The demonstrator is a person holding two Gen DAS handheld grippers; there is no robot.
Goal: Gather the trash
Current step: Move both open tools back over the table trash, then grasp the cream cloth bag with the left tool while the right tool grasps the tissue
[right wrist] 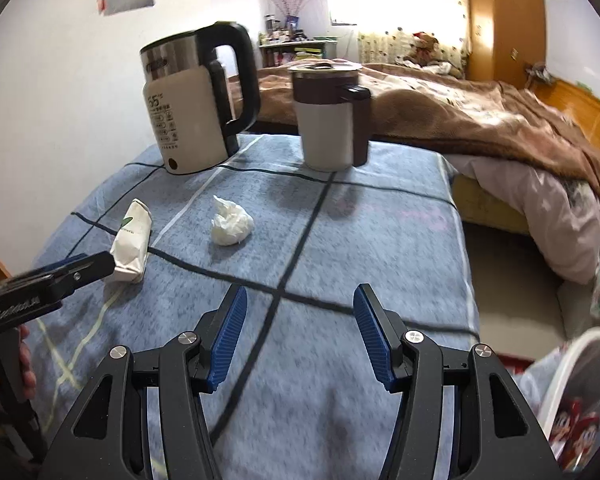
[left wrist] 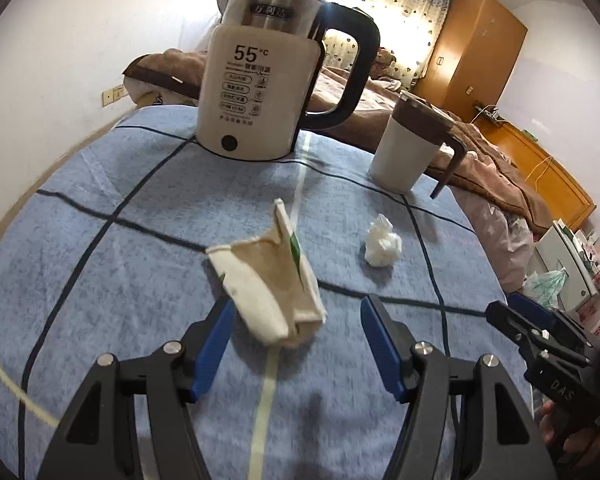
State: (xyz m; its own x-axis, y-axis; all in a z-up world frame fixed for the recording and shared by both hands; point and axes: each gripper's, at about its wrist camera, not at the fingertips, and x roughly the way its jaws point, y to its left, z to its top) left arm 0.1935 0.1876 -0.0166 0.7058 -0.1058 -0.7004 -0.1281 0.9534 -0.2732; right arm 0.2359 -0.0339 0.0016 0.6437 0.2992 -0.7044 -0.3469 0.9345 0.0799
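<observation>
Left tongs (left wrist: 298, 322), spread, straddle the crushed paper cup (left wrist: 272, 284), lengthwise ahead; right tongs (right wrist: 300, 320) spread, farther off.

The kettle (left wrist: 260, 92) is showing "55°C" in large black figures on its white body; the left gripper (right wrist: 96, 266) is bearing white lettering too blurred to be reading with certainty

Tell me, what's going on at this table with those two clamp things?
A person is tidying trash off a blue cloth-covered table, working a hand-held gripper in each hand. The left hand-held gripper is open right at a crushed paper cup, not yet clamped on it. The right hand-held gripper is open and empty, short of a crumpled tissue. A kettle and lidded mug stand behind.
</observation>
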